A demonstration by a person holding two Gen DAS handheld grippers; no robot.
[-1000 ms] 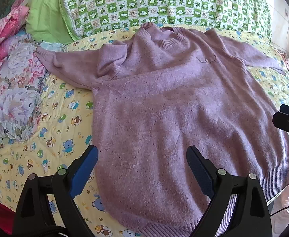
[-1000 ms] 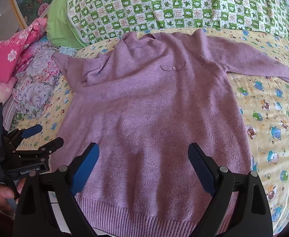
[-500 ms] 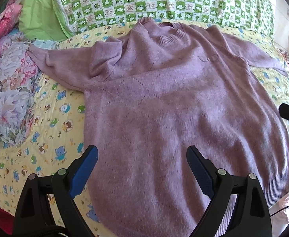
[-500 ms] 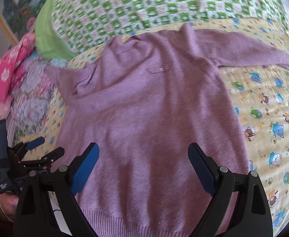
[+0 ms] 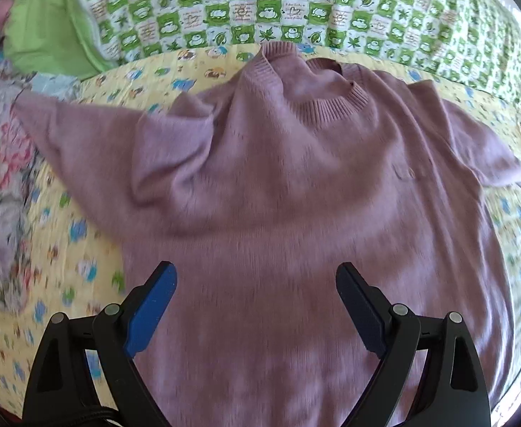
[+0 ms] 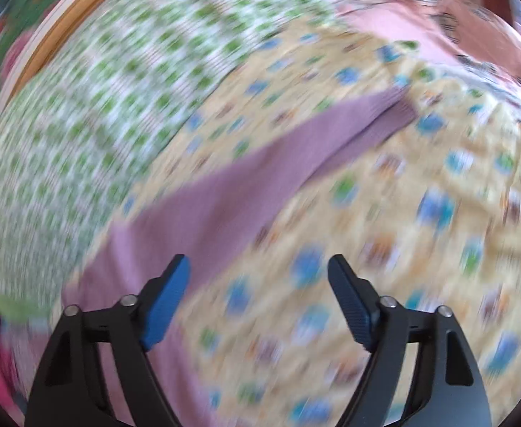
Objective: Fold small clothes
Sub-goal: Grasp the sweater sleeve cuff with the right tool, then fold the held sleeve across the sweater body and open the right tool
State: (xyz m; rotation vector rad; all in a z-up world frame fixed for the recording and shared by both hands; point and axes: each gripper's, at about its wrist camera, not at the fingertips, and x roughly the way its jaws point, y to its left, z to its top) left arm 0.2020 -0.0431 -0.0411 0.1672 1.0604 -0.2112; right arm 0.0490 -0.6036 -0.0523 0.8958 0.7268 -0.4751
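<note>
A moment ago both views sat low over the hem; now my left hand-held gripper (image 5: pixel 256 306) has pushed up over the chest of the purple sweater (image 5: pixel 296 213), fingers spread and empty, while my right hand-held gripper (image 6: pixel 258 299) has swung out to the right sleeve (image 6: pixel 278 163), its jaws closing with nothing between them yet. I judge the sleeve fold comes first. The sweater lies flat on the bed (image 5: pixel 82 249), collar toward the green checked pillow (image 5: pixel 296 7), long axis running from hem to collar.
</note>
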